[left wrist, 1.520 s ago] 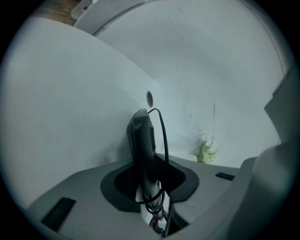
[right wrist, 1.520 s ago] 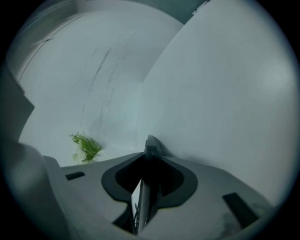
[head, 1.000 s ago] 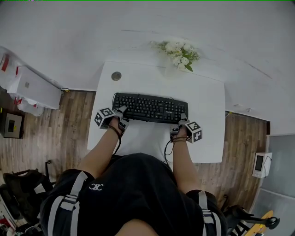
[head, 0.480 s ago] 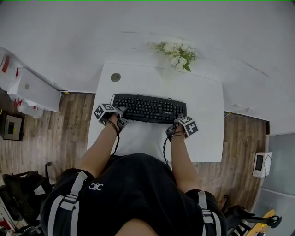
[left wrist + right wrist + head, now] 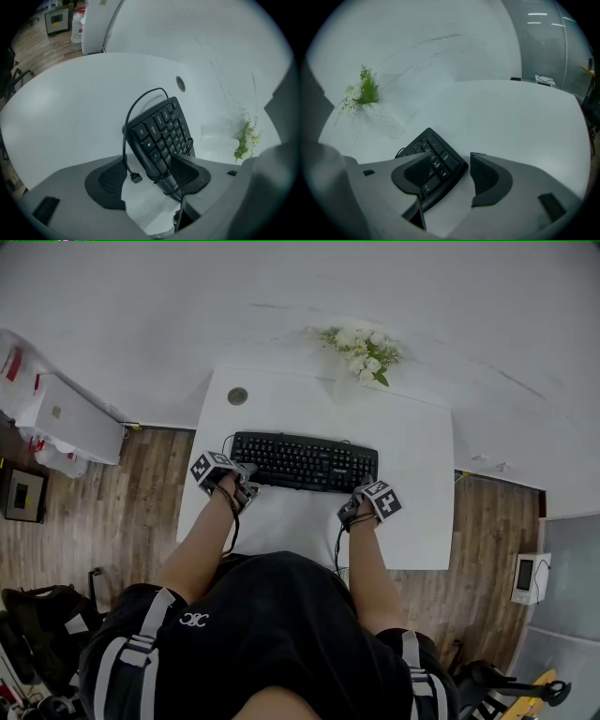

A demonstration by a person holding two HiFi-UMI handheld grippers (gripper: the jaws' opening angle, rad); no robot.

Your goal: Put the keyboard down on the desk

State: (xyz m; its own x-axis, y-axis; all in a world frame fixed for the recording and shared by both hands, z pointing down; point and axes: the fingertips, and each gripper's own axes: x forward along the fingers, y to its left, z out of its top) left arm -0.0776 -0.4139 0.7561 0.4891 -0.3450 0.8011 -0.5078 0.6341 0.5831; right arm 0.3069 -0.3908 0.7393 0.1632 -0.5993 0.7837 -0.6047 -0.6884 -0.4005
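Black keyboard [image 5: 305, 461] lies flat across the middle of the white worktop [image 5: 417, 460]. My left gripper [image 5: 147, 182] and right gripper [image 5: 451, 177] straddle its ends, jaws wide, having just been opening.

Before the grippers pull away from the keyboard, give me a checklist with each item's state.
1. Keyboard lies flat on the desk: ok.
2. Left gripper: its fingers are apart and have just been opening. The keyboard's end sits between them, with bare desk showing on one side: ok.
3. Right gripper: its fingers are apart and have just been opening, with a gap beside the keyboard's other end: ok.
4. Loose cable plug is clear of the left gripper's fingers: cannot tell.
5. Flowers stand apart from the keyboard: ok.
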